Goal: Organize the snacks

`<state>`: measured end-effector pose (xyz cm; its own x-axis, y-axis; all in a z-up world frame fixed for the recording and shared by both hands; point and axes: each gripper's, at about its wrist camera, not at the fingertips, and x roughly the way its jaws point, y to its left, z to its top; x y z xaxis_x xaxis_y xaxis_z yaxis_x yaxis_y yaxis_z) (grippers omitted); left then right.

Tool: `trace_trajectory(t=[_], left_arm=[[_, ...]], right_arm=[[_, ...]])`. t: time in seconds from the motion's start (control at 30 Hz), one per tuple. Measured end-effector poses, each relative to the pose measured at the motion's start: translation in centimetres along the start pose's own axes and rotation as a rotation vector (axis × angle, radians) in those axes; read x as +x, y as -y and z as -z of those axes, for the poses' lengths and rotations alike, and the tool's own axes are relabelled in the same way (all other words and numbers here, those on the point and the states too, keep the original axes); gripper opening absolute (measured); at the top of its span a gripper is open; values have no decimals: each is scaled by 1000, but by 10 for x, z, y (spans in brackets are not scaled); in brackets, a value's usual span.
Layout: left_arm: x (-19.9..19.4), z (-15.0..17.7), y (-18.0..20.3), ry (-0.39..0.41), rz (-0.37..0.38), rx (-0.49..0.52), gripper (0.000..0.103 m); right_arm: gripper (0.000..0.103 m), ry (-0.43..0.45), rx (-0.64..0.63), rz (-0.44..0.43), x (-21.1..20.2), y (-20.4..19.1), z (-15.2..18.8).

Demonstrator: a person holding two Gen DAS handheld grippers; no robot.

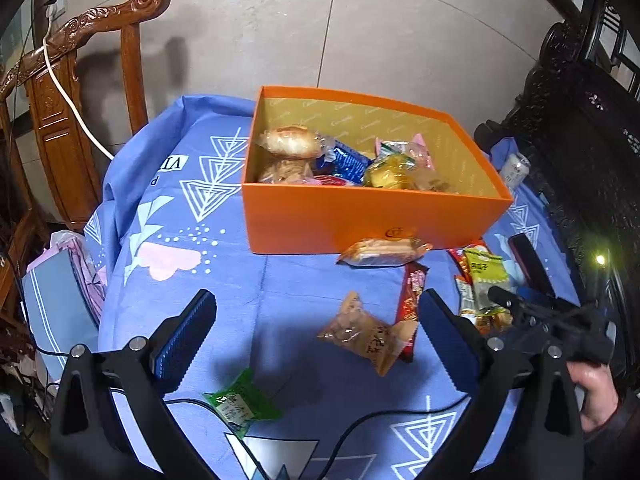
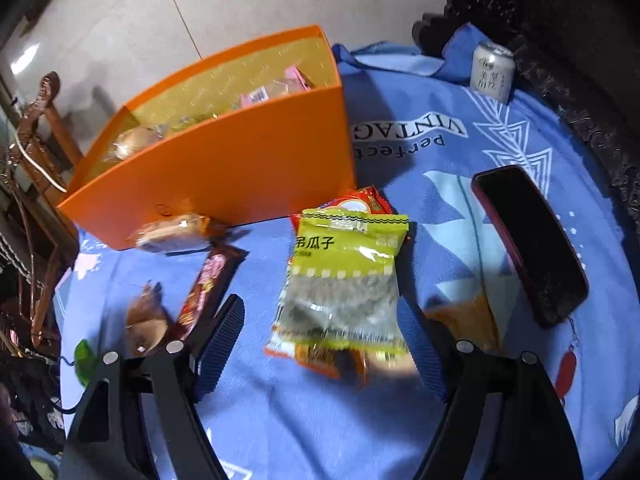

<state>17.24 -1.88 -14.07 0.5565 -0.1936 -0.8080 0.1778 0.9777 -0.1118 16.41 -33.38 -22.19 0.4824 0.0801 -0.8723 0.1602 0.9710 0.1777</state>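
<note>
Orange cardboard makes up the open box (image 1: 372, 220) sitting toward the far side of the surface (image 1: 280, 280), which is covered by a blue patterned cloth; wrapped buns and bright packets already lie inside it. Just in front of the box rests a clear-wrapped pastry (image 1: 384, 251), with a dark red snack bar (image 1: 412, 296) beside it and a tan packet of nuts (image 1: 366, 334) nearer. A small green packet (image 1: 240, 402) lies closest to the left gripper (image 1: 316, 346), which hangs above the cloth with its jaws spread wide and nothing between them. The right gripper (image 2: 320, 344) is likewise wide open and empty, poised over a yellow-green packet of melon seeds (image 2: 344, 276) that lies atop other wrappers. A dark phone (image 2: 528, 240) and a white drink can (image 2: 492, 72) sit off to the right.
</note>
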Motion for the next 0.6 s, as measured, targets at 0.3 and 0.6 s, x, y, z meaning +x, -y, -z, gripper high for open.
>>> trace_trajectory(t=[0.3, 0.6], left_arm=[[17, 0, -6, -40, -26, 3, 99], [37, -4, 1, -64, -15, 20, 99]], right_arm=[[71, -106, 20, 59, 42, 8, -10], [64, -17, 52, 51, 10, 13, 3]])
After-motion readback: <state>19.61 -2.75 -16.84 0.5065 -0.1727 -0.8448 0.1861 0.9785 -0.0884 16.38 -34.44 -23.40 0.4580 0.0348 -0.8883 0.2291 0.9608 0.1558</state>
